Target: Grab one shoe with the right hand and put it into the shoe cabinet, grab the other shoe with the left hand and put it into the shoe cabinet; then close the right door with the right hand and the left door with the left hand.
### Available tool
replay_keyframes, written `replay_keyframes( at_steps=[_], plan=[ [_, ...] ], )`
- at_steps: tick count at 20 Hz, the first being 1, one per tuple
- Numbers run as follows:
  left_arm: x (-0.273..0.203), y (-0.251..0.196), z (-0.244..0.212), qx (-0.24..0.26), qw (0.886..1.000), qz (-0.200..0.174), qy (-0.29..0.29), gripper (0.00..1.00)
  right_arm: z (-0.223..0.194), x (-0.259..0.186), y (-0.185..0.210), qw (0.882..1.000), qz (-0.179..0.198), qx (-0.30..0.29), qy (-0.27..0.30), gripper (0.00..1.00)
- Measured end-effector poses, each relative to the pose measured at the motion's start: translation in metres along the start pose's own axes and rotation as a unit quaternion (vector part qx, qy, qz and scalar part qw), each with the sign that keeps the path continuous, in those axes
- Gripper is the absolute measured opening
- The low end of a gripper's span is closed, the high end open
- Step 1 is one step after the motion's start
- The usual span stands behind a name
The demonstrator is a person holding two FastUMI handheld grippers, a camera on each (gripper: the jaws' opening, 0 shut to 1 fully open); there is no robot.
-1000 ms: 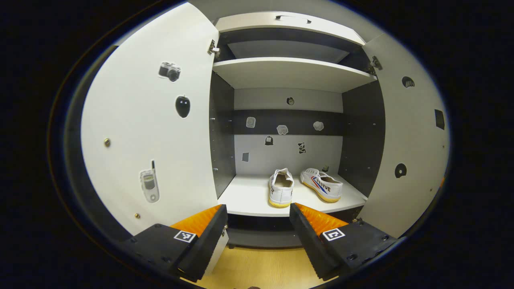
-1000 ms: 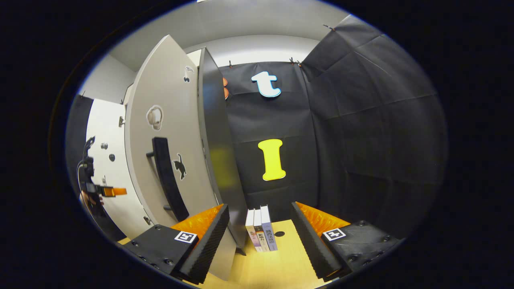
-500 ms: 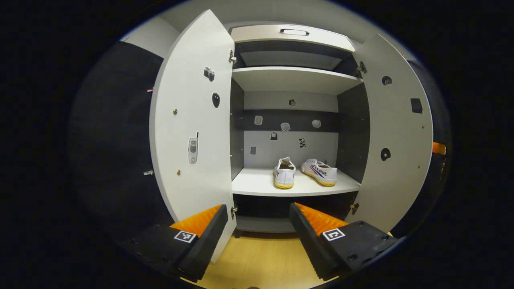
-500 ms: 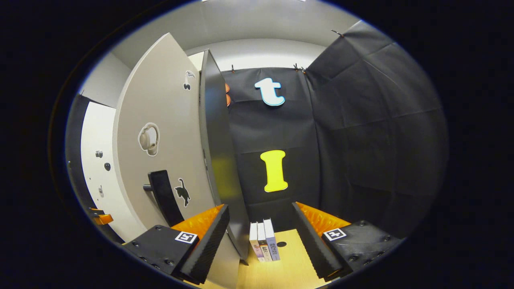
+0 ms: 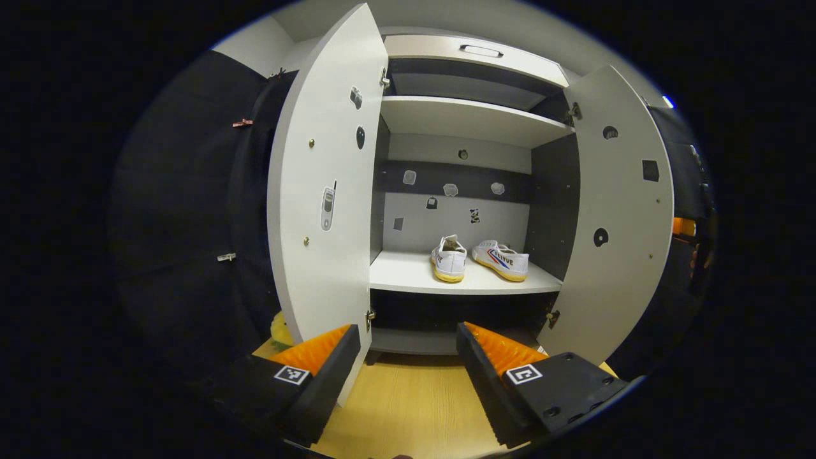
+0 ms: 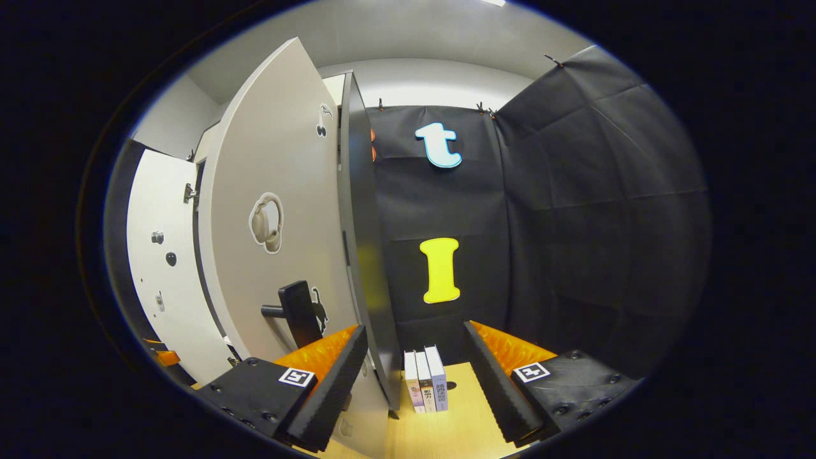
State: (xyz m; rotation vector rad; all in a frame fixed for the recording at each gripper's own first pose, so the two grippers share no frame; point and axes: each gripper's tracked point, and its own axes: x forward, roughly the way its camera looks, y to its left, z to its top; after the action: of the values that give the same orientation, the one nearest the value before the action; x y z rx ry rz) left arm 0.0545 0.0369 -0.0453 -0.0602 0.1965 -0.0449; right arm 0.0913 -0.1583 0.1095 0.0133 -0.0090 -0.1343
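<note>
Two white shoes stand on the cabinet's lower shelf (image 5: 408, 277): one (image 5: 449, 259) with its heel toward me, the other (image 5: 503, 259) side-on to its right. Both doors hang open: the left door (image 5: 325, 191) and the right door (image 5: 612, 217). My left gripper (image 5: 408, 370) is open and empty, well back from the cabinet above the wooden floor. My right gripper (image 6: 414, 376) is open and empty too, beside the outer face of the right door (image 6: 268, 217), whose black handle (image 6: 298, 312) is just above its left finger. The other gripper (image 6: 159, 354) peeks out low at the left.
Three books (image 6: 426, 387) stand upright on the wooden floor (image 6: 459, 421) by the cabinet's dark side panel (image 6: 366, 255). Black cloth walls close in on the right and behind. An upper shelf (image 5: 472, 118) and a drawer with a handle (image 5: 479, 50) top the cabinet.
My left gripper has drawn back from the cabinet, so the shoes look smaller and both doors fit in view. My right gripper has shifted along the right door's outer face toward its handle.
</note>
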Motion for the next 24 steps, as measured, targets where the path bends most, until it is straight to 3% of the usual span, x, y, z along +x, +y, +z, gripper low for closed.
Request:
replay_keyframes(
  at_steps=[12,16,20,24],
  plan=[
    [-0.009,0.021,-0.021,-0.018,0.999,-0.039,0.021,0.95,-0.012,-0.012,0.064,1.000,-0.002,0.011,0.003,0.97],
    [-0.015,0.045,-0.023,-0.002,0.999,-0.029,0.018,0.95,-0.016,-0.008,0.093,1.000,0.003,0.022,0.006,0.97],
    [-0.026,0.068,-0.018,-0.001,1.000,-0.018,0.005,0.96,-0.016,0.002,0.134,1.000,0.018,0.018,0.003,0.97],
    [-0.041,0.094,-0.019,-0.006,1.000,-0.003,-0.002,0.95,-0.021,0.010,0.191,0.998,0.062,0.019,0.003,0.98]
  ],
)
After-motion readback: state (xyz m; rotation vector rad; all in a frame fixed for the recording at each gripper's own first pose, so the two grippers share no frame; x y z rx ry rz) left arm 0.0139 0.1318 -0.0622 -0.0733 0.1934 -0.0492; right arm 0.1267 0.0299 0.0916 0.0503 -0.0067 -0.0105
